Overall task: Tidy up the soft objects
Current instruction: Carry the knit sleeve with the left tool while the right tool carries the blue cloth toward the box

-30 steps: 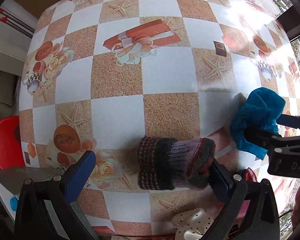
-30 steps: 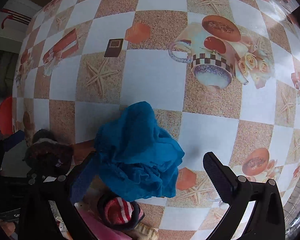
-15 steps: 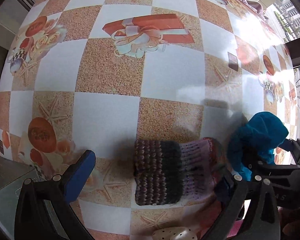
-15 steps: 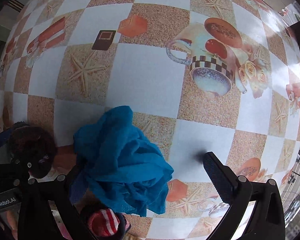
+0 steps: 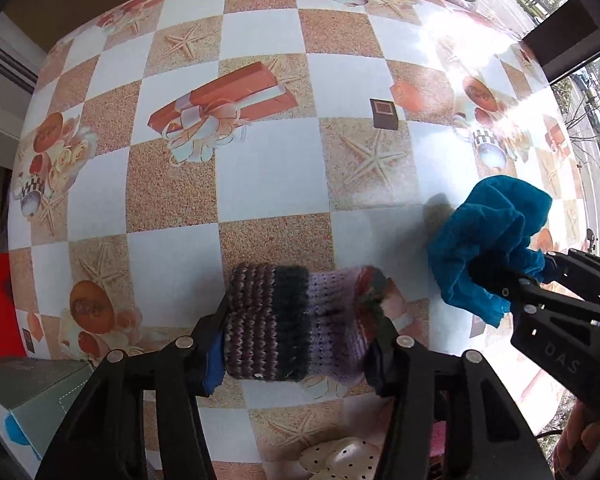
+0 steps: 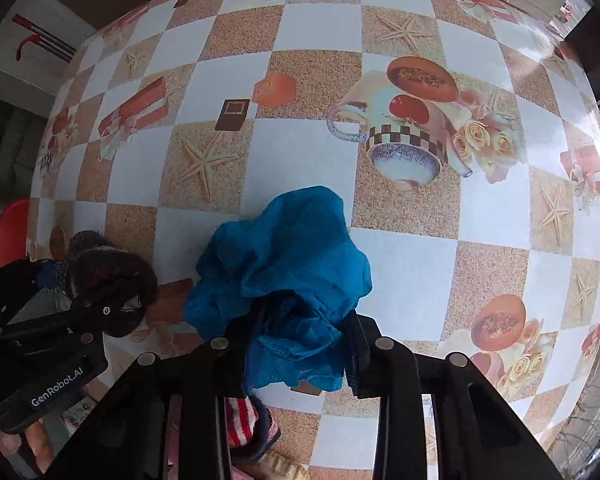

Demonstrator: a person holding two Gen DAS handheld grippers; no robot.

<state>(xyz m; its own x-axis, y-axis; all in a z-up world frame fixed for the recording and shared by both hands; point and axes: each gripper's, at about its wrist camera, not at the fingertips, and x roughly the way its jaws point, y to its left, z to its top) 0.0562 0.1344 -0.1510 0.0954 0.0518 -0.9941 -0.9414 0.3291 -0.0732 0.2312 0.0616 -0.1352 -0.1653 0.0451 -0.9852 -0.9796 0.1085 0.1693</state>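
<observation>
Two soft things are in my grip above the checkered table (image 5: 172, 272). My left fingers (image 5: 300, 344) have just closed and press both ends of the striped knitted sock (image 5: 296, 324). My right fingers (image 6: 296, 344) have just closed too, pinching the crumpled blue cloth (image 6: 288, 256), which bunches out ahead of them, just beside the sock.

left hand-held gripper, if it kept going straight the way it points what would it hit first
The left hand-held gripper is already clamped on the knitted roll; straight ahead lies the checkered tablecloth, probably right beneath it.
</observation>
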